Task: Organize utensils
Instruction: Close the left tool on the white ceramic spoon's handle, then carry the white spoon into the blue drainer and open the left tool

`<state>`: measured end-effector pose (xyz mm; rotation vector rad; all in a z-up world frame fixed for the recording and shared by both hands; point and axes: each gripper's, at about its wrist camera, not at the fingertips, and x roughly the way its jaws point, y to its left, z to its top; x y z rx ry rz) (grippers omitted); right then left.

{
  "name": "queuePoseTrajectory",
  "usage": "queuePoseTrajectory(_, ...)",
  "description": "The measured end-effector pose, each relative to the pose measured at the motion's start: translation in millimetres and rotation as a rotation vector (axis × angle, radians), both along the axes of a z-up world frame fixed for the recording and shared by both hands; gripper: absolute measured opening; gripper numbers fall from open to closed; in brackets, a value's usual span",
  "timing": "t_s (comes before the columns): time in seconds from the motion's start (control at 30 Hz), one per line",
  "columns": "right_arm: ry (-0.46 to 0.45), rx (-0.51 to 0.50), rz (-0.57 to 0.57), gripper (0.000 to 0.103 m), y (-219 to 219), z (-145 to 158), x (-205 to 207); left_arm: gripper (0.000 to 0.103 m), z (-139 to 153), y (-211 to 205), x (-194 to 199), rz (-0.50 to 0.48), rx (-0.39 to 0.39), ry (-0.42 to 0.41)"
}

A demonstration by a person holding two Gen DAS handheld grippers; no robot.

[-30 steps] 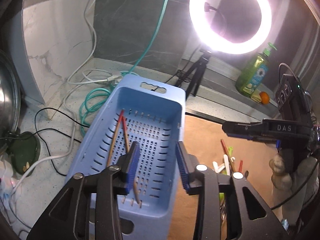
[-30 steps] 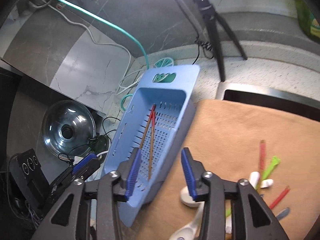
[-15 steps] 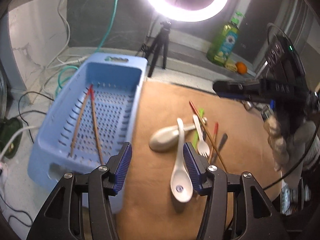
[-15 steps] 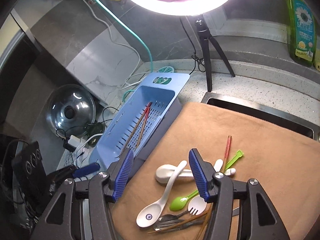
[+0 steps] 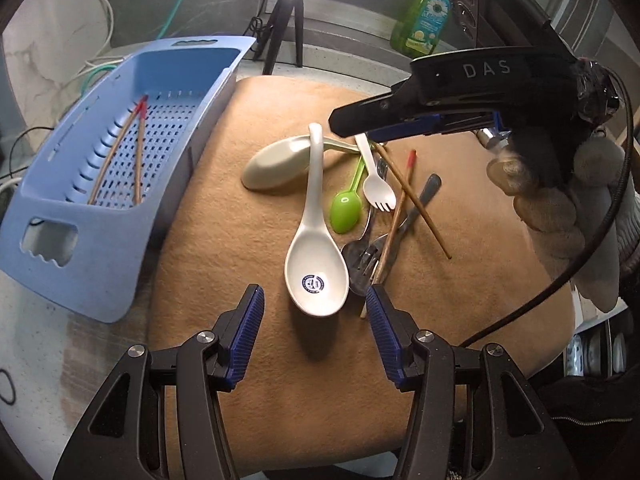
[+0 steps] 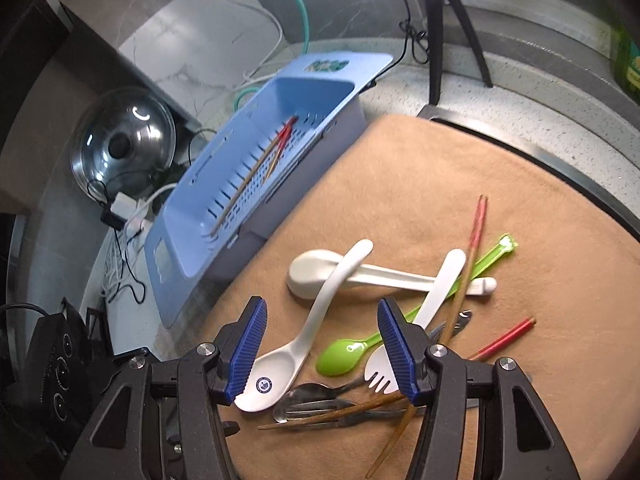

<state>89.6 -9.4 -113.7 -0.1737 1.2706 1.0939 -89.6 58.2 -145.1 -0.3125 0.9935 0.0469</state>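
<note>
Left wrist view: the left gripper (image 5: 315, 318) hangs over the brown mat (image 5: 240, 240) with its blue pads spread wide and nothing between them; the bowl of the white soup spoon (image 5: 316, 276) lies just ahead of the gap. The utensil pile sits mid-mat: a cream ladle (image 5: 276, 162) under the soup spoon's handle, a green spoon (image 5: 346, 206), a white spork (image 5: 378, 188), metal cutlery (image 5: 360, 258) and red-tipped chopsticks (image 5: 416, 204) crossing it. To the left, the blue basket (image 5: 72, 240) rests partly on the mat's edge and holds two more chopsticks (image 5: 136, 156). Only this view shows the right gripper (image 5: 360, 128) from the side, above the pile's far end, held by a gloved hand (image 5: 560, 196), and the green soap bottle (image 5: 424, 16) behind; whether its fingers are spread cannot be judged here.

Right wrist view: the right gripper (image 6: 322, 350) has its pads wide apart and unloaded, over the soup spoon (image 6: 288, 356) and green spoon (image 6: 344, 354). Only this view shows the steel lid (image 6: 122, 146) and white cables (image 6: 132, 208) left of the basket (image 6: 192, 248), and a tripod leg (image 6: 436, 40) behind.
</note>
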Motion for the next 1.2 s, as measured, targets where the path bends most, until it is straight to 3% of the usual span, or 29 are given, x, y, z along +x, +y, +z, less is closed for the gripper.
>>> queuePoseTrajectory(0.17,0.047,-0.024,0.023,0.052,11.3,-14.9,-3.5,0.046,-10.0,2.7,5.0,0.002,-0.006,0.016)
queuePoseTrajectory(0.47,0.134,-0.053,-0.003,0.037,21.7,-40.7,0.6,0.039,-19.6,-0.8,9.1,-0.015,-0.009,0.036)
queuePoseTrajectory(0.63,0.157,-0.06,-0.001,0.021,23.6,-47.7,-1.3,0.035,-21.9,-3.1,10.4,-0.022,0.004,0.04)
queuePoseTrajectory(0.8,0.17,-0.066,-0.011,0.014,21.8,-53.2,0.0,0.034,-22.7,-4.0,13.0,-0.032,0.018,0.038)
queuePoseTrajectory(1.2,0.159,-0.006,-0.023,0.012,18.4,-23.5,0.0,0.034,0.3,1.4,6.1,-0.024,0.011,-0.011)
